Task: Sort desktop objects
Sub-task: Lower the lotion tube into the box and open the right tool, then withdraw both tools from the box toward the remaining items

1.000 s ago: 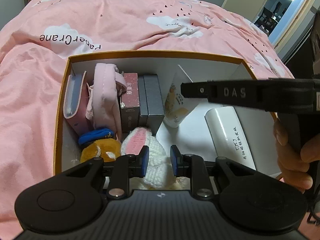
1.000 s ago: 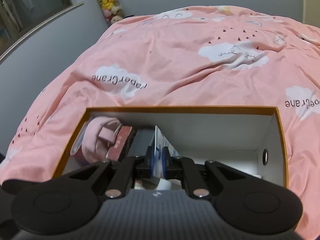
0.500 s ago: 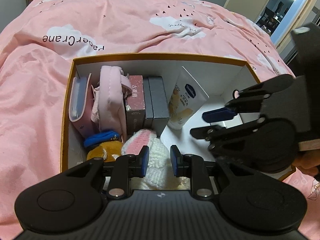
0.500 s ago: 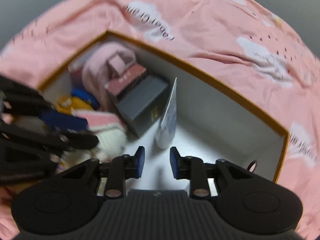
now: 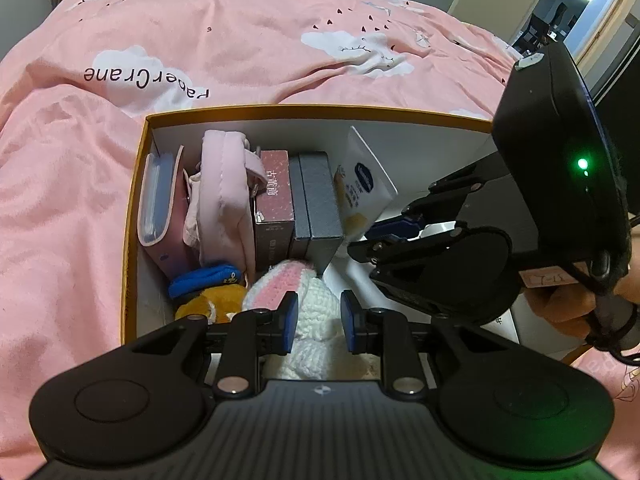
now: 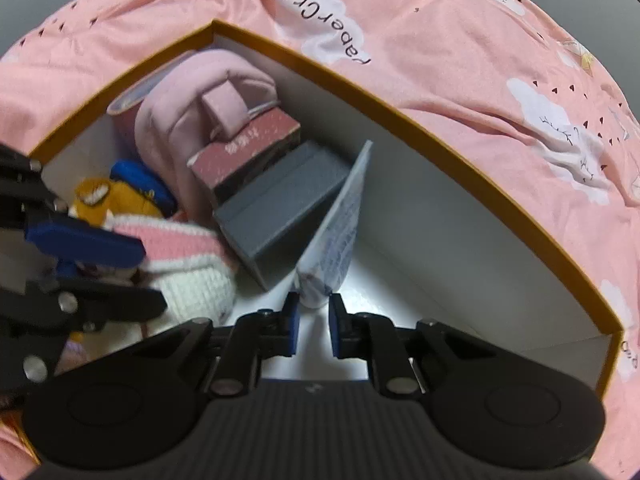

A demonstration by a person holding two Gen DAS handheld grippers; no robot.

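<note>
The cream tube (image 6: 340,236) was propped cap-down against the grey box (image 6: 280,208) inside the carton (image 6: 460,168). Light, squishy, probably slippery, so best pinched near the cap. Right gripper (image 6: 312,322) jaws were closing just short of it, nothing pinched; left gripper (image 5: 318,320) was parted, empty.

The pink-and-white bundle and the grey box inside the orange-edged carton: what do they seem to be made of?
The pink-and-white bundle looks like knitted or crocheted yarn: ribbed stitches, soft fuzzy surface. The grey box looks like matte cardboard: flat faces, sharp folded edges, no shine. The carton seems to be stiff paperboard.
</note>
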